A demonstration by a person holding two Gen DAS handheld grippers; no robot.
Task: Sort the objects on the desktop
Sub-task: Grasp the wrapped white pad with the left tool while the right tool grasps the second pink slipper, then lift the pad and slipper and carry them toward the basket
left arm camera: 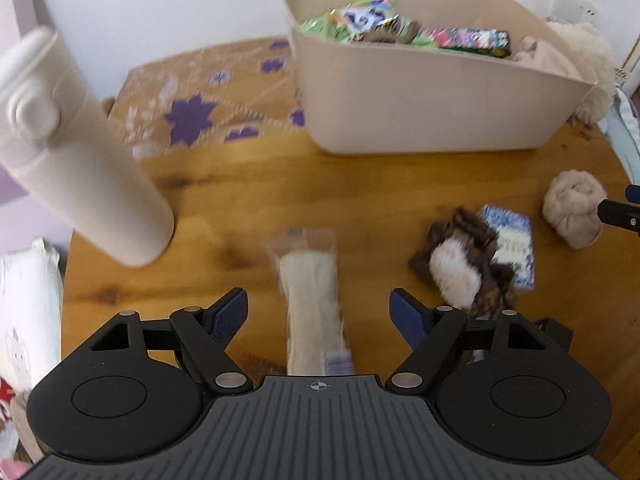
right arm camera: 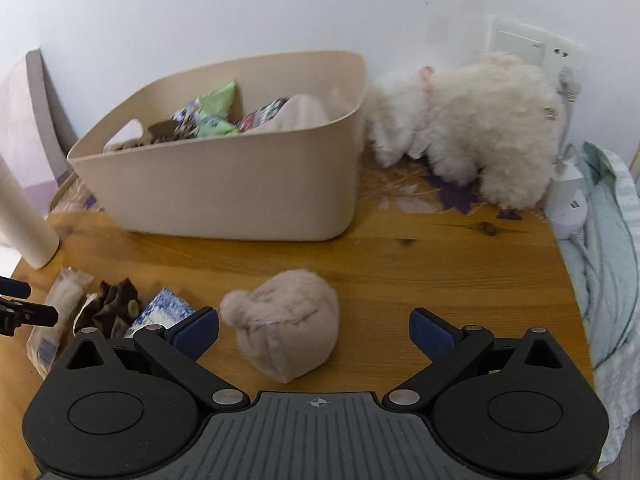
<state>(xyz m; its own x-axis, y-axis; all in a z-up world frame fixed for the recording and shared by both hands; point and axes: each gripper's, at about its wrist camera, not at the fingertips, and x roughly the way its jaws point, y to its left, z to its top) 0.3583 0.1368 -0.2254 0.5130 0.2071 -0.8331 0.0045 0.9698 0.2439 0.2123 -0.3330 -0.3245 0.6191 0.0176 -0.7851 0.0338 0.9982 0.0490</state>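
Four loose items left on the table, by my count, with both of my grippers poised over one each. Left gripper: fingers spread wide, straddling the cream furry strip in its clear wrapper, which lies lengthwise between the jaws near the front edge; pads clear of it on both sides. Right gripper: fingers spread as wide as they go, the beige plush ball sitting between them but nearer the left pad, no contact that I can see.

Step in hand, as I judge it: the approach before a double pick, destination the beige bin toward the back edge, already holding snack packets and a soft item. Next move calls for settling lower, centring the ball, then closing gently; both things are soft and will squash.

The left view alone shows the brown-and-white furry toy fully, lying partly over the blue-and-white packet, and the cream bottle towering at the left edge. It is motion-blurred, so the strip's label is unreadable. The right view alone shows the white plush dog behind the bin at the back right corner, the wall socket, and a pale quilt off the right edge.
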